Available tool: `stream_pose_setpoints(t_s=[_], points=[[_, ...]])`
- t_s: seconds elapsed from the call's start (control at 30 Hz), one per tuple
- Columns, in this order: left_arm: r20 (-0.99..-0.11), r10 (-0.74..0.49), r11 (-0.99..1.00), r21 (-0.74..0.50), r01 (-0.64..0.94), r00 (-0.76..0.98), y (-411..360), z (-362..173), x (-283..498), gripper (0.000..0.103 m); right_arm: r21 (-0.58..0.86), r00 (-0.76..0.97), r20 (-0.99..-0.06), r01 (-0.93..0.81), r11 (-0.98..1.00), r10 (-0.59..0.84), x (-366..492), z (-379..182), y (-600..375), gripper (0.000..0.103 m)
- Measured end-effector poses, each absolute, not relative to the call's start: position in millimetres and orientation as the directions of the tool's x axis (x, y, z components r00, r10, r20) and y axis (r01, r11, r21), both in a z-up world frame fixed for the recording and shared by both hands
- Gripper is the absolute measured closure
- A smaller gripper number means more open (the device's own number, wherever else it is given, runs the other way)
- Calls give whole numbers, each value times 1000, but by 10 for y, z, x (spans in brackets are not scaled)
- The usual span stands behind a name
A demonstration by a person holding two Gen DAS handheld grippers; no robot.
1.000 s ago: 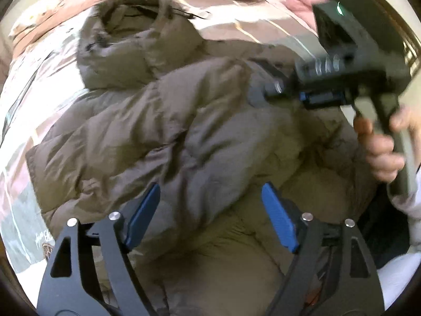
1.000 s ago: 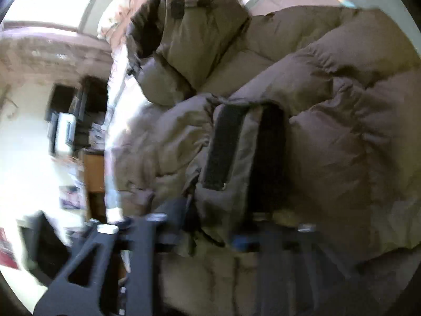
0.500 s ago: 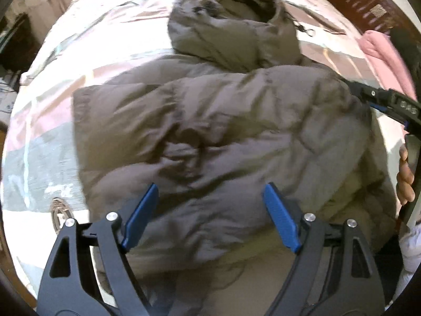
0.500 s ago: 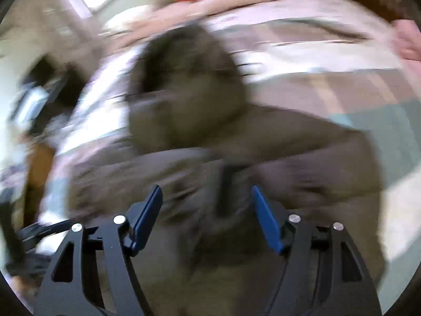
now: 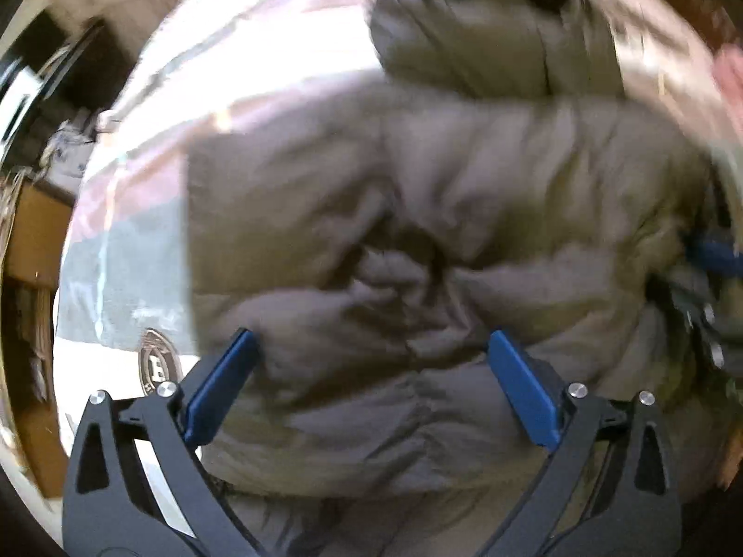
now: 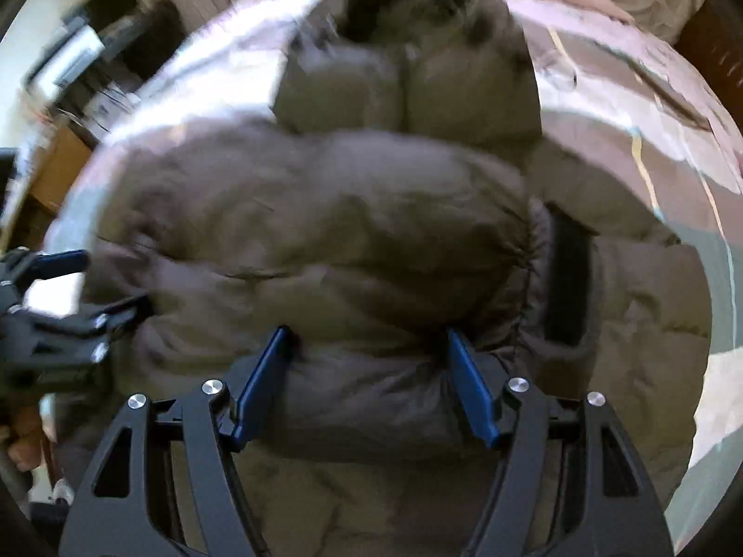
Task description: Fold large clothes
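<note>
An olive-brown puffer jacket lies on the bed with both sleeves folded across its body; its hood points away from me. It also fills the right wrist view, hood at the top. My left gripper is open, its blue pads over the jacket's near left part, holding nothing. My right gripper is open with the jaws astride a bulge of the folded sleeve, pads touching the fabric. The left gripper shows at the left edge of the right wrist view.
The jacket rests on a patchwork bedspread in pink, grey and white. A wooden cabinet and dark furniture stand left of the bed. A dark wooden headboard is at the far right.
Both grippers have swung back to the near hem side of the jacket. The right gripper, which held the sleeve cuff a second ago, has let go and stands open over the folded sleeve.
</note>
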State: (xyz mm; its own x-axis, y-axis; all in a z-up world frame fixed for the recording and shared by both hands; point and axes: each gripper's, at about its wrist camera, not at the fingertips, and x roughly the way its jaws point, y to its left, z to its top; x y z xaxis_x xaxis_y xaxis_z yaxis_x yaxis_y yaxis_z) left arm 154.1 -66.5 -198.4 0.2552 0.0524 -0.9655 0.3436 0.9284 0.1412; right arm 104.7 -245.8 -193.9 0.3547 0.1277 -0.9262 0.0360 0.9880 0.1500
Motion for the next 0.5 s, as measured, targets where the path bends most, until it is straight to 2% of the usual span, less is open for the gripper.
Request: stream_pose_setpoints(t_s=[0.2, 0.37, 0.5], points=[[-971, -59, 939, 25, 342, 233, -566, -2256, 1632, 2, 230, 349, -924, 171, 958, 159, 1174, -2073, -2770, 33], [-982, -158, 970, -135, 200, 101, -276, -2339, 1836, 2, 279, 372, -909, 212, 937, 186, 1181, -2075, -2845, 33], [-975, -132, 983, -106, 149, 180, -129, -2129, 1836, 2, 320, 447, -872, 207, 925, 201, 1059, -1882, -2975, 33]])
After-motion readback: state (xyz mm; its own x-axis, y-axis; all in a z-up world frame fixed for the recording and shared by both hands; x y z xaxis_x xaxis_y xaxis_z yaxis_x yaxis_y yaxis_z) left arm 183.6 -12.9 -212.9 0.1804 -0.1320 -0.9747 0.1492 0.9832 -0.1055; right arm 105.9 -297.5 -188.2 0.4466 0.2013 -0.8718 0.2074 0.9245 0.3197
